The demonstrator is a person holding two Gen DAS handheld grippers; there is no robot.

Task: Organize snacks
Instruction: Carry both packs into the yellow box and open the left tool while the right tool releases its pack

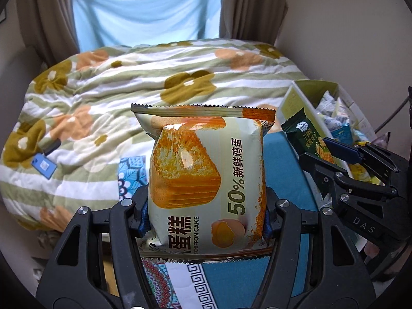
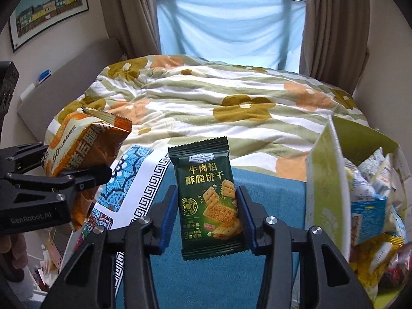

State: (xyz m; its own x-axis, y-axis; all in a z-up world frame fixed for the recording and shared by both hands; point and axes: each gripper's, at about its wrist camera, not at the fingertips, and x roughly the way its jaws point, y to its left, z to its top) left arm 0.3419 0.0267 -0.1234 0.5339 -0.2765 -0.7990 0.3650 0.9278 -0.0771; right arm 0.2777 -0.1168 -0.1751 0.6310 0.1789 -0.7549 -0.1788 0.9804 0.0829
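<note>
A chiffon cake packet (image 1: 206, 180), orange and cream with a sponge slice pictured on it, is held upright above the teal tabletop (image 1: 278, 159). It is clamped at its lower sides by the left tool (image 1: 206, 221), whose blue pads are pressed against both edges of the wrapper. In the right wrist view the same packet (image 2: 87, 152) is seen at the left, tilted, over the patterned border of the tabletop cloth.

A dark green cracker packet (image 2: 208, 195), printed with square crackers, is held upright between the blue pads of the right tool (image 2: 209, 219), which is closed on its lower half. In the left wrist view this packet (image 1: 306, 139) is seen to the right of the cake packet, near but apart from it, with the right tool (image 1: 324, 154) pinching it from the right.

At the right edge of the tabletop an open green-and-white cardboard box (image 2: 327, 180) is stood, filled with assorted small wrapped snacks (image 2: 373, 193). The cracker packet is held just to the left of this box, outside it.

Beyond the far edge of the tabletop a bed covered with a striped floral quilt (image 2: 231, 95) is seen, backed by a pale blue sheet (image 2: 231, 23) hung across the window between brown curtains.
</note>
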